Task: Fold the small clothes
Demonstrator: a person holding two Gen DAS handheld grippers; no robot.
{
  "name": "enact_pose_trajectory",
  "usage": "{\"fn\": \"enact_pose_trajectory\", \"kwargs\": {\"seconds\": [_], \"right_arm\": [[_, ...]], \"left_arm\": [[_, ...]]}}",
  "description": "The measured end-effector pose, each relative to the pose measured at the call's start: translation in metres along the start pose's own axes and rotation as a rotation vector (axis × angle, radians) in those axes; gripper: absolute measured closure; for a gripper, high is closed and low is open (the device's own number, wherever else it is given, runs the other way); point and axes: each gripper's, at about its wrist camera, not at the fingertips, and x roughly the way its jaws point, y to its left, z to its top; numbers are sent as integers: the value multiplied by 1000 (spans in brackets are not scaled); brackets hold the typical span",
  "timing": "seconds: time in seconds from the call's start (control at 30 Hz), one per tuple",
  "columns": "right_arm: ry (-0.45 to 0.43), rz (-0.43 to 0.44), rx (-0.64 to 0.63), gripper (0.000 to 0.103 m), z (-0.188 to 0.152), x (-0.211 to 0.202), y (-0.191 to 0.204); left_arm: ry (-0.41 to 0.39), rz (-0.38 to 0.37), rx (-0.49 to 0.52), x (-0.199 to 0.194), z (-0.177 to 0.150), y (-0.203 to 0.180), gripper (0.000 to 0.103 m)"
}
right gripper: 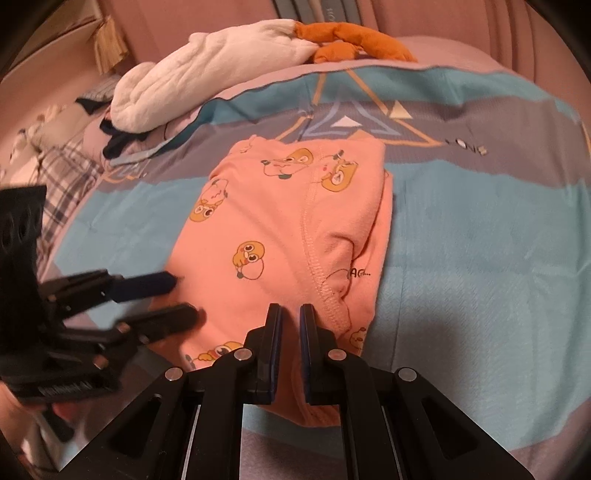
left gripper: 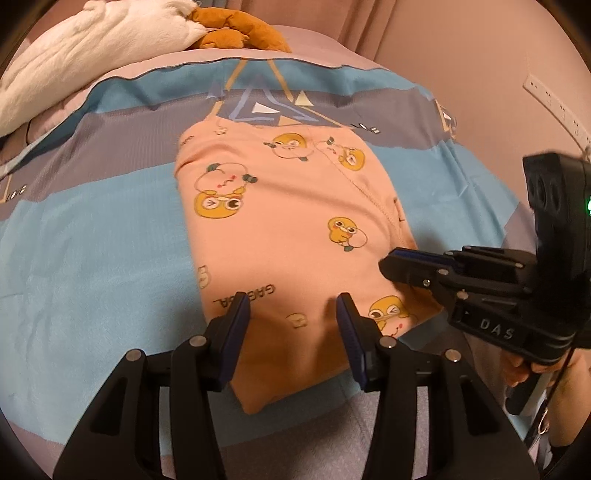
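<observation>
A pink garment (left gripper: 288,221) with yellow cartoon prints lies folded flat on the bedspread, and it also fills the middle of the right wrist view (right gripper: 280,229). My left gripper (left gripper: 292,301) stands open over its near edge, the cloth lying under the gap with the pads clear of it. In the right wrist view the left gripper (right gripper: 183,297) sits at the garment's left edge. My right gripper (right gripper: 291,314) is shut just above the garment's near right part, beside a stitched seam (right gripper: 314,258). No cloth looks lifted. From the left wrist view the right gripper (left gripper: 391,258) reaches in from the right.
The bedspread (left gripper: 92,240) has blue and grey bands. A white plush blanket (left gripper: 92,48) and an orange soft toy (left gripper: 240,29) lie at the far side. Plaid cloth (right gripper: 70,177) and dark clothes (right gripper: 118,140) sit far left. A hand (left gripper: 524,369) holds the right gripper's handle.
</observation>
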Motion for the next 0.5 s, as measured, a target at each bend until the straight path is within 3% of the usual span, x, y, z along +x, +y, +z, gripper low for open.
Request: {"fn": "enact_pose_trajectory", "kwargs": {"seconds": [0.5], "right_arm": [[-34, -18, -7, 97, -9, -8, 2]], "left_arm": [[4, 53, -47, -18, -11, 17, 51]]}}
